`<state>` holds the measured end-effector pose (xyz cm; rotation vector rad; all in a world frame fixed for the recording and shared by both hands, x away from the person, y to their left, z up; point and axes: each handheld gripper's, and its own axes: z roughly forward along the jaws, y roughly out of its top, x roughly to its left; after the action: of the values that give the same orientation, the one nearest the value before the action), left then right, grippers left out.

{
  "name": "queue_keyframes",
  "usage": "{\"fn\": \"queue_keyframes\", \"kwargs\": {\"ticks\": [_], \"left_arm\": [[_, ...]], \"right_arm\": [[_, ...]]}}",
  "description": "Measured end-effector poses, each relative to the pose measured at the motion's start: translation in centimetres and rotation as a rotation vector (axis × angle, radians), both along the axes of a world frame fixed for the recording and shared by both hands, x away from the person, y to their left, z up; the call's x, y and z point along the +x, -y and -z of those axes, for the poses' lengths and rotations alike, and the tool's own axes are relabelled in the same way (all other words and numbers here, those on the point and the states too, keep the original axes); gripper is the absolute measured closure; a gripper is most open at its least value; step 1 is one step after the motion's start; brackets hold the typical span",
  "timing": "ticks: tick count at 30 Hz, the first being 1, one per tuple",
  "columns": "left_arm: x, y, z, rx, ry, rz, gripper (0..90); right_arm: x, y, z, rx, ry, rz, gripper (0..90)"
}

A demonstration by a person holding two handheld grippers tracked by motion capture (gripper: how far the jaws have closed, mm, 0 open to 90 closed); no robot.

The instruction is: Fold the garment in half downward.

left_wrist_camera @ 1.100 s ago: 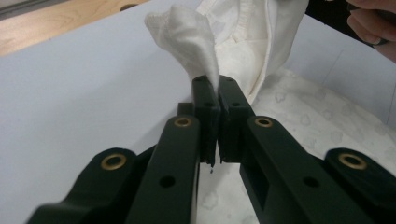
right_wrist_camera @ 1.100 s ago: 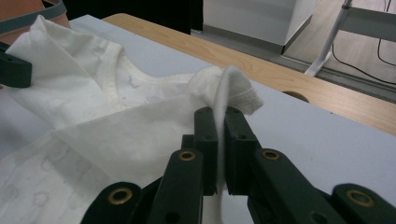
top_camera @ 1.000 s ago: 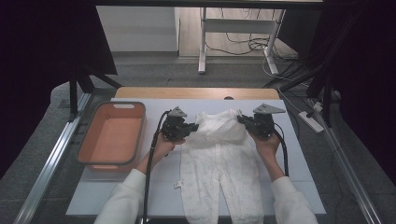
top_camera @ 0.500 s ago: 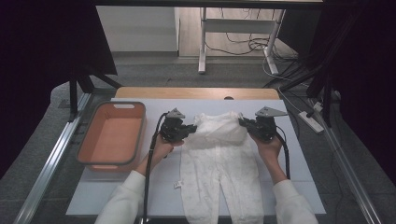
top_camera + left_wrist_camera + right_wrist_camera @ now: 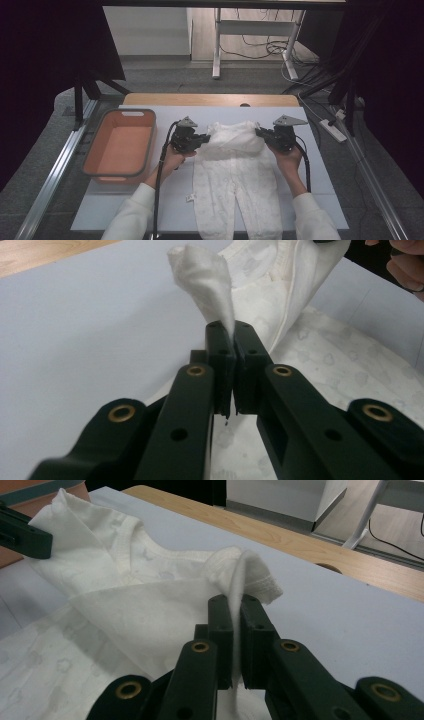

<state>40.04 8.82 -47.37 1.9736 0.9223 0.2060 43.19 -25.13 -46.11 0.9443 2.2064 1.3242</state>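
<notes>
High view overlooks table (image 5: 125, 210); 2 jaw-close views share the garment (image 5: 235, 170).

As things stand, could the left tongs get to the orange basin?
Probably yes, but not freely: the left tongs are shut on the white baby garment. The orange basin sits close beside them, nothing between.

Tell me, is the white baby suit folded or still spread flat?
Partly folded: the baby suit's top is doubled back between the left gripper and right gripper; legs lie flat.
</notes>
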Motion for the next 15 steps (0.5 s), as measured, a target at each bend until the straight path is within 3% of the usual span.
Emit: {"fn": "queue_keyframes", "kwargs": {"ticks": [4, 15], "left_arm": [[-0.3, 0.0, 0.0, -0.015, -0.004, -0.001, 86.8], [-1.4, 0.1, 0.3, -0.003, -0.01, 0.008, 86.8]], "right_arm": [[-0.3, 0.2, 0.0, 0.005, -0.004, 0.002, 85.0], [-1.5, 0.3, 0.5, -0.016, -0.021, 0.003, 85.0]]}}
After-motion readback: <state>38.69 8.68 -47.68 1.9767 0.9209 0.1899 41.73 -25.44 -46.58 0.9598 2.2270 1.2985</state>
